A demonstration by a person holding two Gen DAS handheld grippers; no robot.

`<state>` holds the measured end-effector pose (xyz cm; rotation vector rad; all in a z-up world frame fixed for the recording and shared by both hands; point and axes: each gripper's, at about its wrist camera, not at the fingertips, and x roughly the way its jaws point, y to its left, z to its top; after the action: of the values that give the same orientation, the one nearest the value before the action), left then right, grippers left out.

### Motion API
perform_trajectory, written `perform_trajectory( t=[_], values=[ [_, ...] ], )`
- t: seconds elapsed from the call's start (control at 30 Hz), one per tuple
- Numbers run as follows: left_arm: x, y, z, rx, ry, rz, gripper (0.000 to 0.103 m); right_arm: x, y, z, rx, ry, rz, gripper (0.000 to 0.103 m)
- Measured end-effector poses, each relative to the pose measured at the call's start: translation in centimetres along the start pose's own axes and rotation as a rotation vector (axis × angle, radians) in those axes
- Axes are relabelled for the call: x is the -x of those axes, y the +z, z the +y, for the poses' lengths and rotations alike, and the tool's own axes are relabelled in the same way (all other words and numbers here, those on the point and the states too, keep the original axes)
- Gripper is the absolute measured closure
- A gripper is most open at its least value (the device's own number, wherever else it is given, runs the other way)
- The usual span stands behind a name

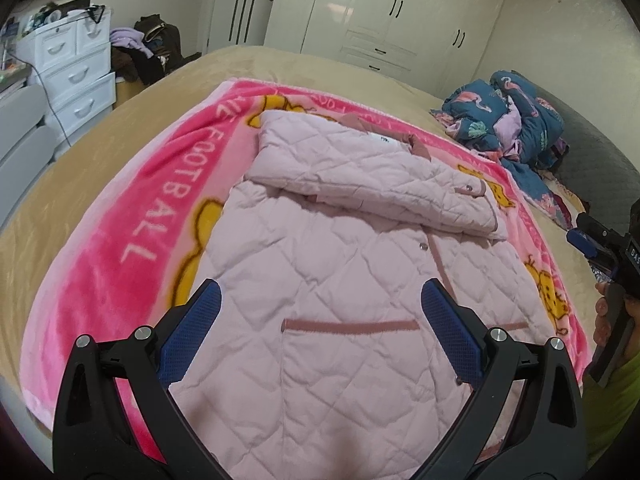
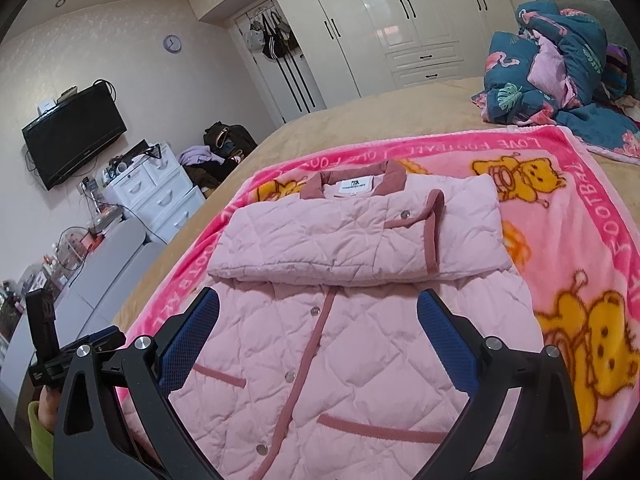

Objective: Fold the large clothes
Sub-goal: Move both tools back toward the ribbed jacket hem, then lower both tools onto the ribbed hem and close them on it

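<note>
A pale pink quilted jacket (image 1: 332,264) (image 2: 352,320) with darker pink trim lies face up on a bright pink cartoon blanket (image 1: 132,216) (image 2: 580,216) spread on the bed. Its sleeves are folded across the chest in a band (image 1: 360,172) (image 2: 352,240) below the collar (image 2: 356,178). My left gripper (image 1: 322,300) hovers open over the lower half of the jacket, nothing between its blue pads. My right gripper (image 2: 318,308) also stands open above the jacket's middle. Each gripper shows at the other view's edge: the right (image 1: 600,244), the left (image 2: 72,352).
The bed has a tan cover (image 1: 80,152) (image 2: 380,120). A crumpled teal flamingo quilt (image 1: 508,120) (image 2: 560,80) lies at the far right. White drawers (image 1: 76,76) (image 2: 156,192), a clothes pile (image 1: 148,52) and wardrobes (image 1: 380,12) (image 2: 400,20) line the walls. A TV (image 2: 74,136) hangs on the wall.
</note>
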<state>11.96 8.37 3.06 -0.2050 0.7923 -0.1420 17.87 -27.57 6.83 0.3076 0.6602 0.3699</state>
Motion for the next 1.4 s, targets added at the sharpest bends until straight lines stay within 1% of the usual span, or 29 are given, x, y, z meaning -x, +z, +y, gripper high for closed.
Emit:
perform_trajectory(
  t=[0.27, 0.47, 0.53, 0.7, 0.87, 0.97, 1.07, 1.13, 1.27, 1.4],
  values=[
    [0.4, -1.8, 1.1, 0.009, 0.027, 0.044, 0.009, 0.7, -1.4, -0.5, 0.006, -0.008, 0.023, 0.004],
    [0.5, -3.4, 3.0, 0.007, 0.081, 0.102, 0.009, 1.2, -2.1, -0.6, 0.006, -0.008, 0.028, 0.004],
    [0.7, -3.8, 3.6, 0.006, 0.087, 0.114, 0.009, 1.2, -2.2, -0.6, 0.005, -0.007, 0.029, 0.004],
    [0.6, -5.4, 5.0, -0.008, 0.112, 0.180, 0.009, 1.7, -2.6, -0.5, 0.014, 0.000, 0.030, 0.004],
    [0.6, -6.7, 6.1, -0.014, 0.105, 0.247, 0.009, 2.1, -2.8, -0.4, 0.013, -0.003, 0.024, 0.004],
    [0.4, -7.1, 6.5, -0.018, 0.085, 0.296, 0.009, 2.8, -2.9, -0.3, 0.015, -0.008, 0.020, 0.004],
    [0.2, -7.5, 6.6, -0.039, 0.083, 0.333, 0.009, 3.6, -3.1, -0.5, 0.014, -0.013, 0.016, 0.004],
    [-0.2, -8.0, 6.6, -0.043, 0.065, 0.371, 0.009, 4.0, -3.1, -0.7, 0.012, -0.020, 0.015, 0.004],
    [-1.0, -9.0, 6.7, -0.017, -0.014, 0.451, 0.009, 4.8, -3.4, -1.5, 0.009, -0.046, 0.017, 0.004],
    [-1.8, -9.7, 6.6, -0.013, -0.039, 0.510, 0.009, 5.6, -4.1, -2.5, 0.013, -0.077, 0.031, 0.004]
  ],
)
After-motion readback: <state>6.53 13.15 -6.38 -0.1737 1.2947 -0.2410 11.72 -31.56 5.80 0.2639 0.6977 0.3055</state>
